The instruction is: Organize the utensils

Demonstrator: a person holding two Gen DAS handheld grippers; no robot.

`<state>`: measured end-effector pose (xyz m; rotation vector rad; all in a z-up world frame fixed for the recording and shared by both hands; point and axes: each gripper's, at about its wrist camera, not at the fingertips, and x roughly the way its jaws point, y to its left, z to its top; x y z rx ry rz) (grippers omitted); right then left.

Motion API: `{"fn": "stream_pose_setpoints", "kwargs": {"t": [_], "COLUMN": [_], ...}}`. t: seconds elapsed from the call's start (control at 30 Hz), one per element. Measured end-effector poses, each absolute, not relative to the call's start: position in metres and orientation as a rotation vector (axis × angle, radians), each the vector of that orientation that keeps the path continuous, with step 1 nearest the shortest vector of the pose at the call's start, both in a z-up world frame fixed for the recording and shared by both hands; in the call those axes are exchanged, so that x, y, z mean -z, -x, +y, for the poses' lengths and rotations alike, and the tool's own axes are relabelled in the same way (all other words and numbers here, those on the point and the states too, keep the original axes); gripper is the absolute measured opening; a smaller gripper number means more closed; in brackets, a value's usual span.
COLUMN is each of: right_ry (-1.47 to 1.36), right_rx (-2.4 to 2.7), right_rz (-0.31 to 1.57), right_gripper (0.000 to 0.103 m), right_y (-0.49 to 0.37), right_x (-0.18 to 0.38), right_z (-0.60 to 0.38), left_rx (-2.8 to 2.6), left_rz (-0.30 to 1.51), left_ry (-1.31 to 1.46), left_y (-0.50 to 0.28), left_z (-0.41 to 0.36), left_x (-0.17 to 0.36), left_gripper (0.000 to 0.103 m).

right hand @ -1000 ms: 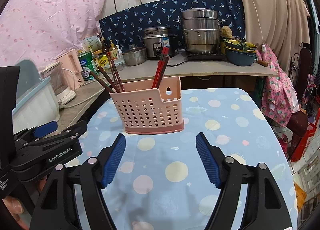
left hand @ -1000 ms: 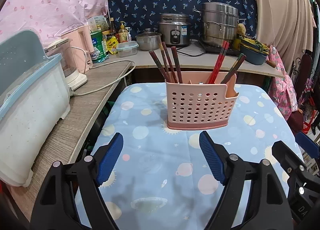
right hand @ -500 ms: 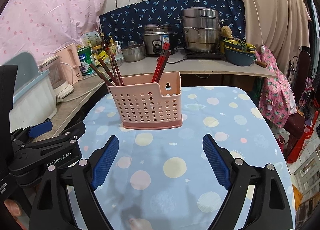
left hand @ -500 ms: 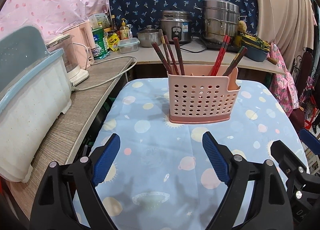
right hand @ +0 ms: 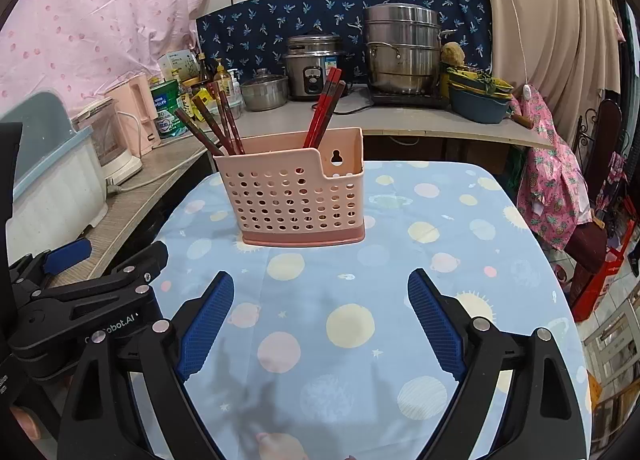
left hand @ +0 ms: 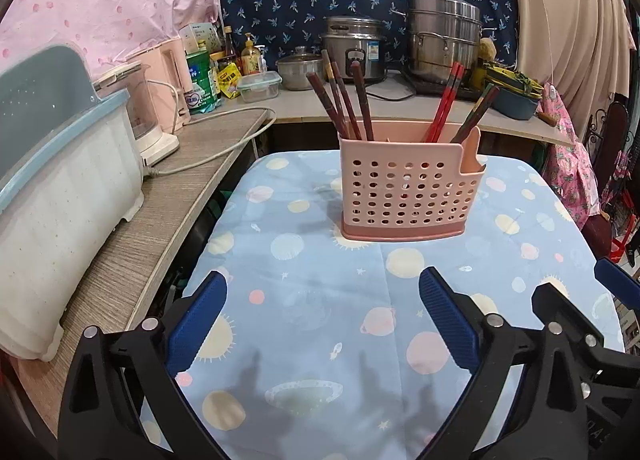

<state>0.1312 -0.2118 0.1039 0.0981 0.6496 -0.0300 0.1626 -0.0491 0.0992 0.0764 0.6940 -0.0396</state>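
Pink perforated caddy (left hand: 404, 188) noted standing upright on the planet-print cloth of the counter (left hand: 320, 300), toward its far end. All places below are given from the caddy.

Inside it: dark brown chopsticks (left hand: 344, 104) fanned in the left compartment, red chopsticks (left hand: 444, 100) and one darker pair (left hand: 476, 112) leaning right in the right-hand part. No loose utensils are seen on the cloth.

Left claw (left hand: 320, 324) is held on the near side of the caddy, well apart from it; its jaws are opening, wide already, with nothing between them. Right claw (right hand: 320, 324) is likewise on the near side, spread wide and empty.

Handling, as judged: the chopsticks are light, stiff, thin and probably lacquered, so slippery. They are best taken on the upper shaft, where they stand clear of the rim, pads across the stick. The caddy is light plastic and may tip or slide on the cloth if a stick is pulled sideways; a straight lift is favoured.

Room: open cloth lies near and right of the caddy. The counter edge drops off left of it, with a wooden side shelf (left hand: 132, 244) and a dish-drainer box (left hand: 60, 196) beyond. Behind it, pots (left hand: 440, 40) crowd a back shelf.
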Motion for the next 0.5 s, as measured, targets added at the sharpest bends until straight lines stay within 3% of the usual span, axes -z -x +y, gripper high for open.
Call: {"fn": "stream_pose_setpoints", "kwargs": {"t": [0.5], "right_ry": [-0.081], "right_rx": [0.039], "right_rz": [0.672], "right_gripper": [0.085], "right_y": [-0.1371], "right_x": [-0.0986], "right_z": [-0.2046], "left_rx": [0.021], "left_rz": [0.709], "left_ry": [-0.094], "left_y": [-0.1674], "left_z": [-0.0444], "left_x": [-0.0915], "left_gripper": [0.095]}}
